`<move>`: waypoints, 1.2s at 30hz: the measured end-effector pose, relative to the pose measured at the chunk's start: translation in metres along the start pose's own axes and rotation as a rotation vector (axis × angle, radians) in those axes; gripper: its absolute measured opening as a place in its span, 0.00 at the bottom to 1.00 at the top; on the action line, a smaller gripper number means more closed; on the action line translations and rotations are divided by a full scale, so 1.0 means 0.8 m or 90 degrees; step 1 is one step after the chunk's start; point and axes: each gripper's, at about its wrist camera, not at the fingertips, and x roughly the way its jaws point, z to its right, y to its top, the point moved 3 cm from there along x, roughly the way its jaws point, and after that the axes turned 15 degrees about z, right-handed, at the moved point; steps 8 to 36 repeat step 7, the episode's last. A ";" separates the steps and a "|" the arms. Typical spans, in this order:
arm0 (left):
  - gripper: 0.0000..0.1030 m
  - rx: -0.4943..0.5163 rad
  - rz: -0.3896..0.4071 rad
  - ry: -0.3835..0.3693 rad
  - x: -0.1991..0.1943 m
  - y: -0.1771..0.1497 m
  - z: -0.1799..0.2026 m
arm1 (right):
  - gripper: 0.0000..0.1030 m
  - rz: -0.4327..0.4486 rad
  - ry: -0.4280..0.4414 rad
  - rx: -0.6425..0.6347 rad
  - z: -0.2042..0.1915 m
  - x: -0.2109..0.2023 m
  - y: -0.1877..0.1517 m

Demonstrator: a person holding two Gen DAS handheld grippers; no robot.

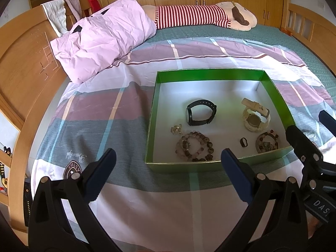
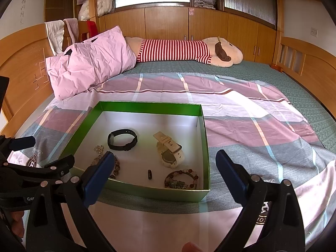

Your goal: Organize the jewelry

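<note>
Both tools are spread wide and hold nothing: the left gripper point(image 1: 168, 159) hangs over the bedsheet point(image 1: 130, 199) before the green box point(image 1: 182, 167), the right gripper point(image 2: 164, 161) at its near wall.

Inside, near to far: bead bracelets point(image 1: 195, 147), a small ring point(image 1: 243, 142), a black watch point(image 1: 200, 112), a cream watch point(image 1: 255, 115).

Risk, as a judgement: tangled beads may drag neighbouring pieces; the ring may slip from the pads.

The black watch's strap loop runs left-right, dial facing left
</note>
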 end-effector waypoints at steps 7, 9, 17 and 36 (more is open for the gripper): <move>0.98 -0.011 0.008 -0.017 -0.004 0.003 0.001 | 0.94 -0.001 0.005 0.004 0.001 -0.001 0.003; 0.98 -0.011 0.008 -0.017 -0.004 0.003 0.001 | 0.94 -0.001 0.005 0.004 0.001 -0.001 0.003; 0.98 -0.011 0.008 -0.017 -0.004 0.003 0.001 | 0.94 -0.001 0.005 0.004 0.001 -0.001 0.003; 0.98 -0.011 0.008 -0.017 -0.004 0.003 0.001 | 0.94 -0.001 0.005 0.004 0.001 -0.001 0.003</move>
